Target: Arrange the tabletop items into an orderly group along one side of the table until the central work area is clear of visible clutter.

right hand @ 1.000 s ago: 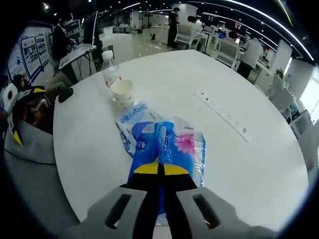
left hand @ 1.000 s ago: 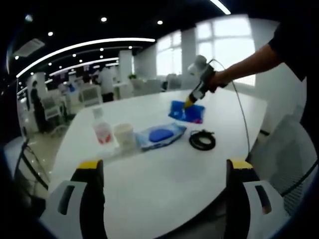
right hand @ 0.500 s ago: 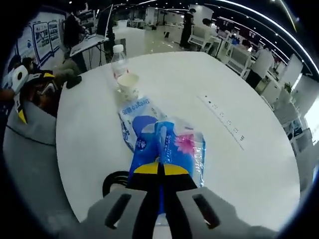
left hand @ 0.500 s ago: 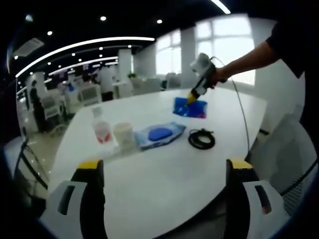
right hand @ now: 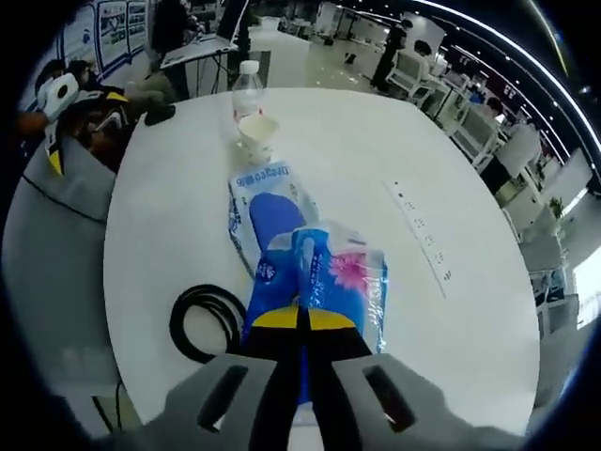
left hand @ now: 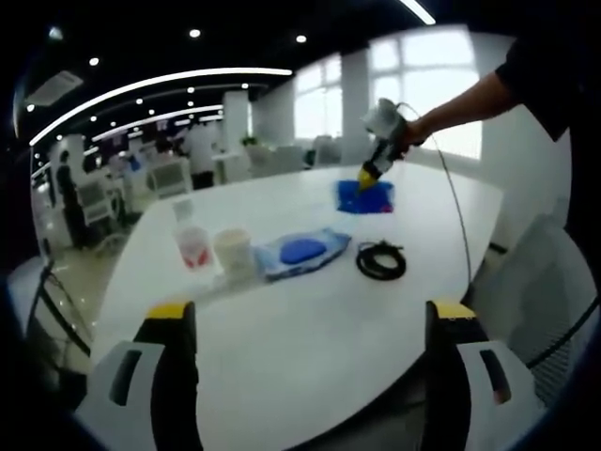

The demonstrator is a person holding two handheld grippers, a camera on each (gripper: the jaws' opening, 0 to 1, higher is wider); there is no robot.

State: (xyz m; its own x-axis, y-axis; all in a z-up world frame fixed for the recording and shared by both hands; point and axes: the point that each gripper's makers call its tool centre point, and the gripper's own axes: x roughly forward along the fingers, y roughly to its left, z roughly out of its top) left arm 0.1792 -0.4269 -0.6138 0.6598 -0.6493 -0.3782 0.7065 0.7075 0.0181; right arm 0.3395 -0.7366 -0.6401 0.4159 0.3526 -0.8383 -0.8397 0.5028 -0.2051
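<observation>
In the right gripper view, the right gripper (right hand: 302, 319) has its yellow-tipped jaws pressed together on the near edge of a blue tissue pack (right hand: 324, 282), which hangs from them above the white table (right hand: 470, 188). Just beyond the pack's far end lies a flat blue wet-wipes packet (right hand: 266, 202), and farther along the same line stand a paper cup (right hand: 256, 132) and a clear water bottle (right hand: 246, 86), close together. A coiled black cable (right hand: 207, 322) lies on the table to the left of the jaws, near the table's edge. A white power strip (right hand: 423, 240) is set into the tabletop to the right. In the left gripper view, the left gripper (left hand: 305, 324) holds its jaws wide apart with nothing between them, over the near edge of the table (left hand: 310, 348). Across the table, the right gripper (left hand: 368, 177) grips the tissue pack (left hand: 366, 197) clear of the surface, held by a person's hand (left hand: 410, 136). The cable (left hand: 380, 260), wipes packet (left hand: 302, 252), cup (left hand: 233, 252) and bottle (left hand: 193, 246) run in a row on the table.
</observation>
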